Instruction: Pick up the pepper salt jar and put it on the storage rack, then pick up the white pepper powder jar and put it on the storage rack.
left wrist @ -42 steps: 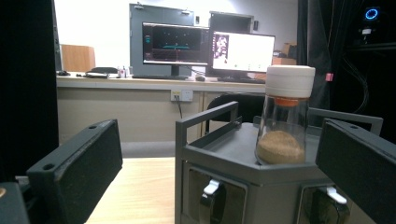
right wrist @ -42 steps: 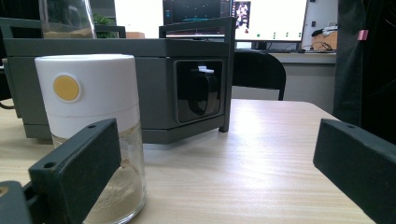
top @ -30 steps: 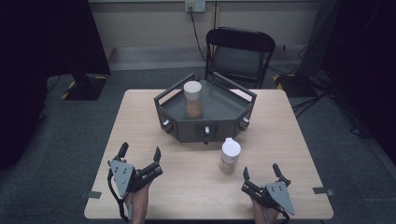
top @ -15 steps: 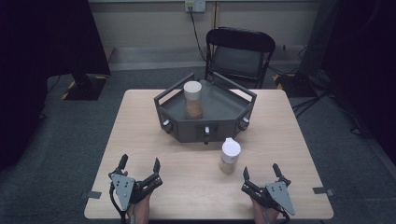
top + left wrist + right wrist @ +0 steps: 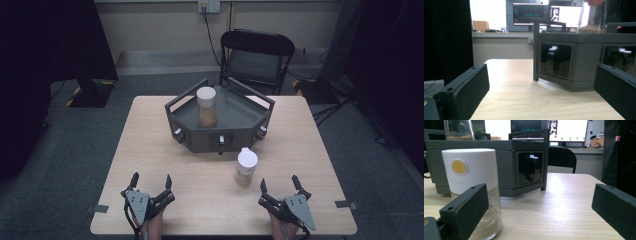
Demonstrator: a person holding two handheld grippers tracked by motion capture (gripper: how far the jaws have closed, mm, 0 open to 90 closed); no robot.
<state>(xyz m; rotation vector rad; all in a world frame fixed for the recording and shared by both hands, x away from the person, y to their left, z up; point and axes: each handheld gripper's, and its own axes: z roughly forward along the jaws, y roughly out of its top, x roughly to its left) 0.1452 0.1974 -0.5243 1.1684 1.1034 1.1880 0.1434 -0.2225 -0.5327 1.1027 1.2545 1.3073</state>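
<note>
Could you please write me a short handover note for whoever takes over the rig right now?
Left gripper: open, holding nothing, at the table's near edge.
Right gripper: open, holding nothing, near edge, closest to the white-lidded jar.
That jar stands upright on the table, in front of the grey tray.
A second jar stands upright inside the tray.
Done: nothing in hand yet.
Left: probably grasping the table jar with the right gripper.

I log one glass jar point(image 5: 246, 167) upright on the surface, white lid on with a yellow dot on its side, tan powder filling its lower part; it stands just in front of the grey tray point(image 5: 235, 142), nearer my right side. A second jar point(image 5: 206, 107), cream-lidded and holding similar powder, stands upright inside that tray, toward its left. The two are apart, not touching.
</note>
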